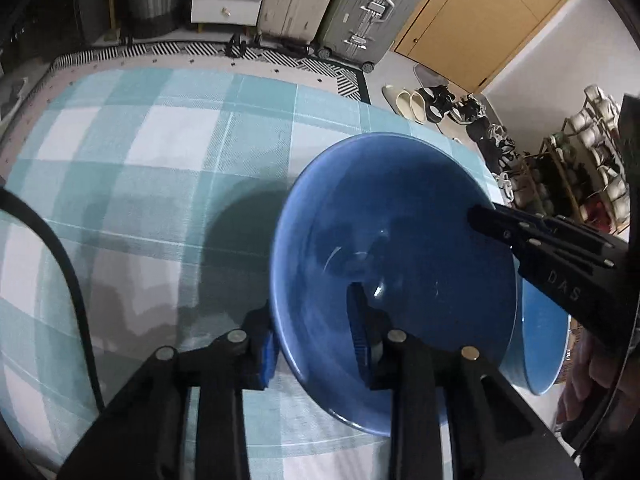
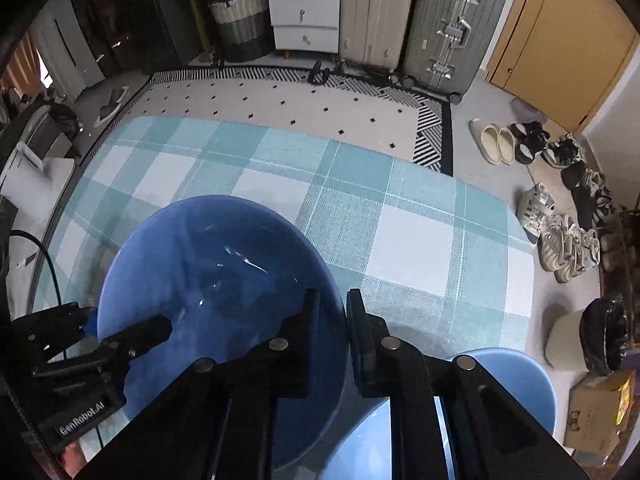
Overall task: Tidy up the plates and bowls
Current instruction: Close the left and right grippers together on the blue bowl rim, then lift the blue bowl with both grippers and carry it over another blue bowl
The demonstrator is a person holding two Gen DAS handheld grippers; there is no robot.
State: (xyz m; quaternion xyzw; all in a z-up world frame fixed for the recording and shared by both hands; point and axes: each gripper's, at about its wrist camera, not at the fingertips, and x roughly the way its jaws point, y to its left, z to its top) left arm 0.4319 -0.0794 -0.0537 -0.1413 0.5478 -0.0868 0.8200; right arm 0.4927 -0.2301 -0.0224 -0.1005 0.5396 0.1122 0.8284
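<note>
A: Gripping from both sides. Left gripper is clamped on the near-left rim of the dark blue bowl: one blue-padded finger outside the wall, the other inside the hollow, rim between them.

B: And the right gripper?

A: Same bowl, opposite rim. Jaws nearly together, pinching the wall, one finger inside, one outside. From the left wrist view its black fingers come in over the far right rim.

B: Anything in the bowl?

A: Nothing seen in it. Glossy glaze, a few pale highlights on the floor of it. Round, deep, smooth, darker inside than at the lip.

B: Is it standing on the table?

A: Cannot tell whether it is lifted. It casts a soft shadow to the left on the checked tablecloth. It lies directly ahead of both grippers, filling the space between them.

B: Other vessels?

A: A lighter blue bowl just beside it on the right, partly behind the right gripper's finger; in the left view it shows as a blue edge under the dark bowl's right side. Whether they touch, I cannot tell. Its contents are hidden.

B: Surroundings?

A: Cloth is woven, teal and white plaid. Beyond the table, a patterned rug with black diamonds and striped border, two hard-shell suitcases, a white chest of drawers, shoes along the wall.
</note>
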